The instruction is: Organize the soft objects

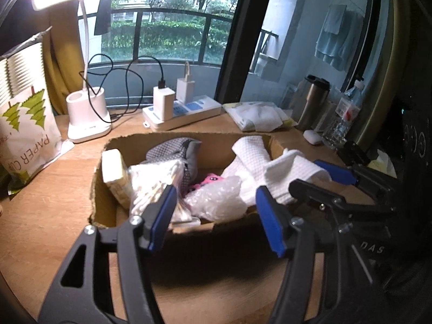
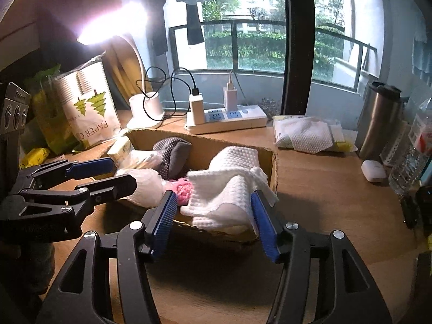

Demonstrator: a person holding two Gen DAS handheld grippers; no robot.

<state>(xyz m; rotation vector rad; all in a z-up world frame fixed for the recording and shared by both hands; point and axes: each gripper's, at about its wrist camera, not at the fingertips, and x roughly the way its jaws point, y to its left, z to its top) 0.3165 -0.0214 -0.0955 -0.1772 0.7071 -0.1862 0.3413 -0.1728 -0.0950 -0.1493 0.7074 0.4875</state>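
Both grippers, left and right, spread and empty; cloth in box soft, light, pinchable at any fold.

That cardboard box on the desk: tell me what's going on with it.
A person is sorting soft things into the cardboard box with a handheld gripper in each hand. The box already holds white cloths, a grey padded piece, a clear plastic bag, something pink and a pale packet. The left gripper and right gripper both hang open at the box's near edge with nothing held. More white cloth lies on the desk beyond the box.
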